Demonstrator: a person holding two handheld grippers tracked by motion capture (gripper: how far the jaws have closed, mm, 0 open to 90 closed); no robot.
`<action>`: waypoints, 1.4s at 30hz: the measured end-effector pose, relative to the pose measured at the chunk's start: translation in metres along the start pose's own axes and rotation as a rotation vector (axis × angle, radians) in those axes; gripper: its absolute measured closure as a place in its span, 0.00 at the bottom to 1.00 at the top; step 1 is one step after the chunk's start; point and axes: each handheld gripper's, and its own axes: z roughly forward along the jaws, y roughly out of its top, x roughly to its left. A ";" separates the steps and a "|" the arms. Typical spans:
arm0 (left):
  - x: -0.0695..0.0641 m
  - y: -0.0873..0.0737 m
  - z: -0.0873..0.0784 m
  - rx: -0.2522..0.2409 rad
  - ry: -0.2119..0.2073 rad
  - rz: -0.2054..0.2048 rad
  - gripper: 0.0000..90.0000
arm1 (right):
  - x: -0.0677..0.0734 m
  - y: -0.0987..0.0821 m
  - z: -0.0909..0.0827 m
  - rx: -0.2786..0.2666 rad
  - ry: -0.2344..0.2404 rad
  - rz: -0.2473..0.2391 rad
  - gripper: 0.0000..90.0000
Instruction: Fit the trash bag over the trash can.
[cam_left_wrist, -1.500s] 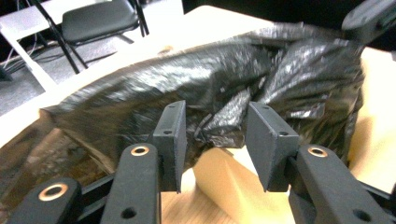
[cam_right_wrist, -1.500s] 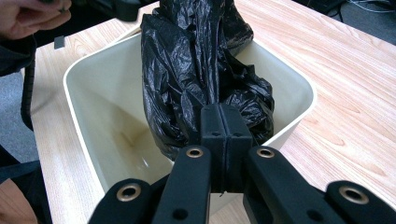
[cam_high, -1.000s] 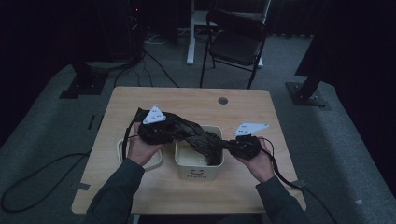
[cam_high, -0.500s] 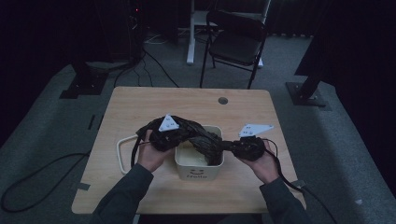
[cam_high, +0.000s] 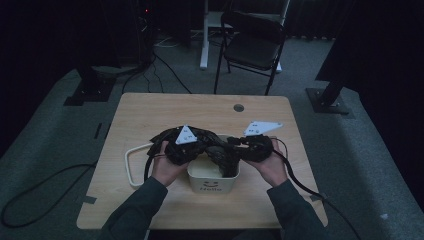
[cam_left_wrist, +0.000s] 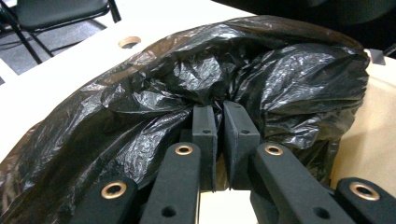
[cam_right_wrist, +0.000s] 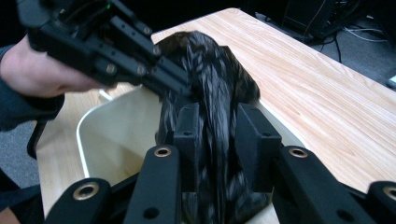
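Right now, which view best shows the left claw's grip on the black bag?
The left gripper view: the left claw pinches a fold of the black bag. The right gripper view shows that claw from farther off; the high view shows it small and dark.

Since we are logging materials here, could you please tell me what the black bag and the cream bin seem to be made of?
Black bag: thin plastic film, glossy, by its fine crinkles and highlights. Cream bin: probably moulded plastic, smooth and matte, with a rounded rim.

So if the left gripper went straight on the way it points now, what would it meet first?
The black plastic bag: the left gripper already pinches a fold of it, and the bulk of the bag lies directly ahead. What lies behind it cannot be judged.
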 end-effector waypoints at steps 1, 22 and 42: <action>-0.001 0.000 0.000 -0.005 -0.003 0.001 0.94 | 0.000 0.003 0.004 0.001 0.001 0.001 0.77; -0.007 -0.012 -0.011 -0.032 -0.066 -0.024 0.82 | 0.003 -0.002 0.018 0.070 0.019 -0.004 1.00; 0.012 -0.008 -0.063 -0.152 0.037 -0.045 0.72 | 0.001 -0.027 0.002 0.085 0.006 0.011 1.00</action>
